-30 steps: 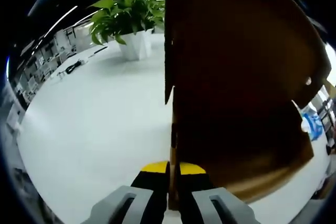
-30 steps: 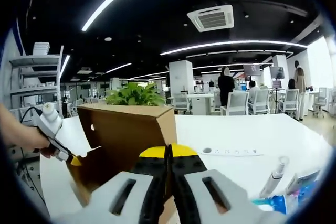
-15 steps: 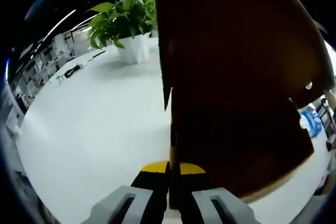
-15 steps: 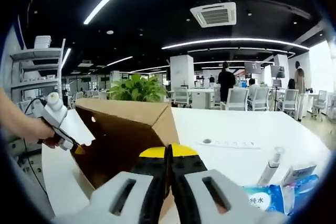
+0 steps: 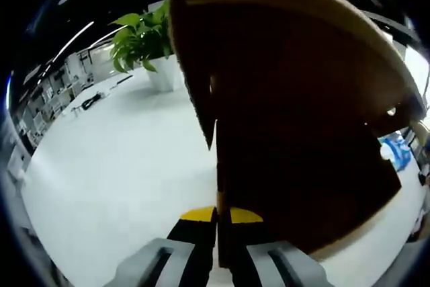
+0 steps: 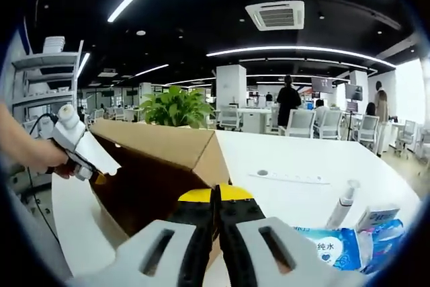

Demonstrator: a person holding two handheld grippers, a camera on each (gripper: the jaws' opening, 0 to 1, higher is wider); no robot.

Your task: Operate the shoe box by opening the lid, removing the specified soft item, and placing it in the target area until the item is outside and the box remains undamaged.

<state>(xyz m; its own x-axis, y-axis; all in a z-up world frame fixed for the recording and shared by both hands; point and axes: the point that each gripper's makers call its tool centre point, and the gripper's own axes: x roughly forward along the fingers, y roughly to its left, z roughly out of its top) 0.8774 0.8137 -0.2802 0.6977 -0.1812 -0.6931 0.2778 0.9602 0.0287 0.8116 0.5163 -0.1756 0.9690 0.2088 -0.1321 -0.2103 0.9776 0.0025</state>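
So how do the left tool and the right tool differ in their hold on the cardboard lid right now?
The left tool pinches the lid at its far end, beside the person's hand; the right tool grips the near corner. In the left gripper view, the left tool meets the lid edge-on, its dark underside towering alongside; the right tool's view looks over the lid's lit top. Both tools are shut on the lid.

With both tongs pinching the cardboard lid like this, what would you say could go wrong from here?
1. The left tongs and right tongs each appear clamped on a thin lid edge; uneven pulling might crease or tear the cardboard.
2. The tissue pack and pen lie near the box; a swinging lid could knock them.
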